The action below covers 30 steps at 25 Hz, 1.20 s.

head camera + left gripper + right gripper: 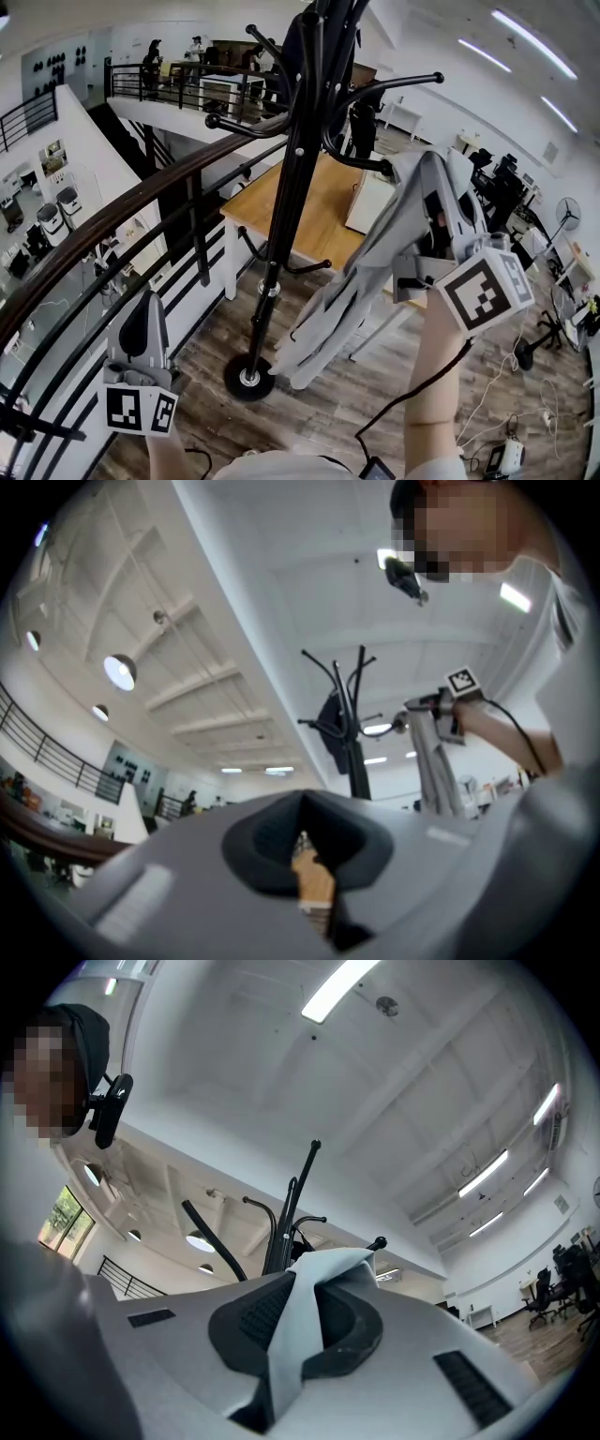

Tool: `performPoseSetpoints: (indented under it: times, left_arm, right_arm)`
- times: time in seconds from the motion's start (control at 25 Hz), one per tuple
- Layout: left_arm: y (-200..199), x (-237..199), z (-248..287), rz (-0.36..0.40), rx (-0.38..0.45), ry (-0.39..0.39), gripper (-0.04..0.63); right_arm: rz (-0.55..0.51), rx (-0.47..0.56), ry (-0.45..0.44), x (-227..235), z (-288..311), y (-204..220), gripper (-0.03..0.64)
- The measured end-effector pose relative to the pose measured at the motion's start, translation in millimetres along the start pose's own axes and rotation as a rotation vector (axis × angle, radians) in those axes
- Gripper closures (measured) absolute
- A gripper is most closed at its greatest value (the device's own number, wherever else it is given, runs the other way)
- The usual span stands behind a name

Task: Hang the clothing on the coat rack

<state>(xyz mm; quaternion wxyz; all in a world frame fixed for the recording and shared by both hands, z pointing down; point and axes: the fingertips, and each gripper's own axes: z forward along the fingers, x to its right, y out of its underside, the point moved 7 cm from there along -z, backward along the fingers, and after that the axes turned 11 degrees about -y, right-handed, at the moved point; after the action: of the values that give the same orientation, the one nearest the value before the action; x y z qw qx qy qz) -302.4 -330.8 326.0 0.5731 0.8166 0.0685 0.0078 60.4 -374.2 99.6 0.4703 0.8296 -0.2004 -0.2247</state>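
A black coat rack (291, 187) stands in the middle of the head view, its round base (248, 380) on the wood floor. My right gripper (433, 211) is raised beside a right-hand hook (380, 167) and is shut on a light grey garment (356, 281), which hangs down toward the base. In the right gripper view the grey cloth (295, 1326) is pinched between the pads, with the rack (281, 1232) just beyond. My left gripper (145, 323) hangs low at the left, shut and empty. Seen from the left gripper view, a dark garment (333, 728) hangs on the rack (354, 752).
A black railing with a wooden handrail (141, 202) runs diagonally close on the left, with a drop to a lower floor beyond. A wooden table (319, 206) stands behind the rack. Cables and small devices (506, 441) lie on the floor at the right.
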Motion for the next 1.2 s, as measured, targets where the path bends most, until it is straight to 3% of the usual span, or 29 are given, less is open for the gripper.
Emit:
performPoseSetpoints:
  times: [0.6, 1.2]
  left_arm:
    - [-9, -8, 6, -0.010, -0.003, -0.009, 0.589]
    - [-7, -18, -6, -0.001, -0.012, -0.047, 0.589]
  right_arm:
    - [-0.005, -0.101, -0.090, -26, 22, 21, 0.607]
    - [0.029, -0.208, -0.094, -32, 33, 71, 0.607]
